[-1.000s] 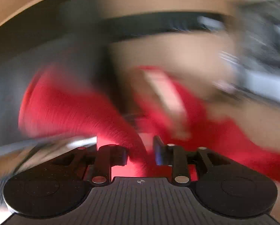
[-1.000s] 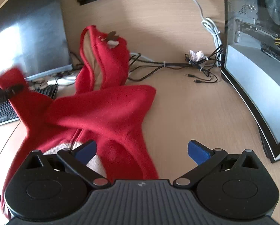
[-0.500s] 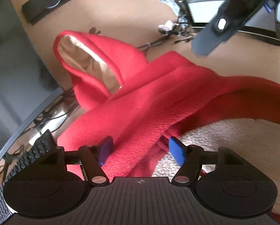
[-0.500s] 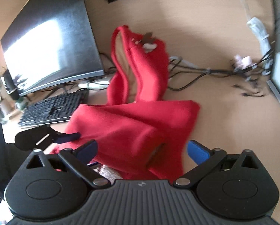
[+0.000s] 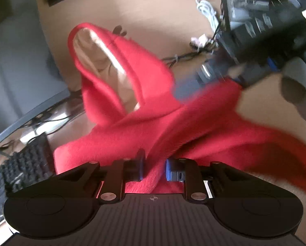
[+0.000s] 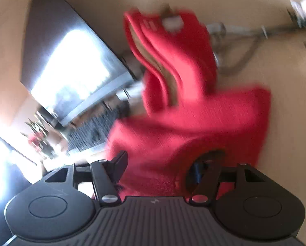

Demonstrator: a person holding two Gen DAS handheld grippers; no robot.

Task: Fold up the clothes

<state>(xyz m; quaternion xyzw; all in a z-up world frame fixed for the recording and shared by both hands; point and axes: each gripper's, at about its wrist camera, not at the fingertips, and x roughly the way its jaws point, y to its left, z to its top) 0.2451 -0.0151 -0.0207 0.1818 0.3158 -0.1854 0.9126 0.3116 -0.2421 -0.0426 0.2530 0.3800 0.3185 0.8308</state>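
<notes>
Fleece of the red hoodie (image 5: 153, 131) is pinched by the left hand-held gripper (image 5: 154, 169) while the right hand-held gripper (image 6: 161, 164) is closing around it.

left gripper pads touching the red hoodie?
Touching. Left wrist view: left gripper has both pads pressed on a bunched fold of the red hoodie, no gap visible either side.

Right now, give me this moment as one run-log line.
left gripper: jaws shut on red hoodie | right gripper: jaws closing, hoodie fabric between them | hood: toward monitor | desk: cables behind
</notes>
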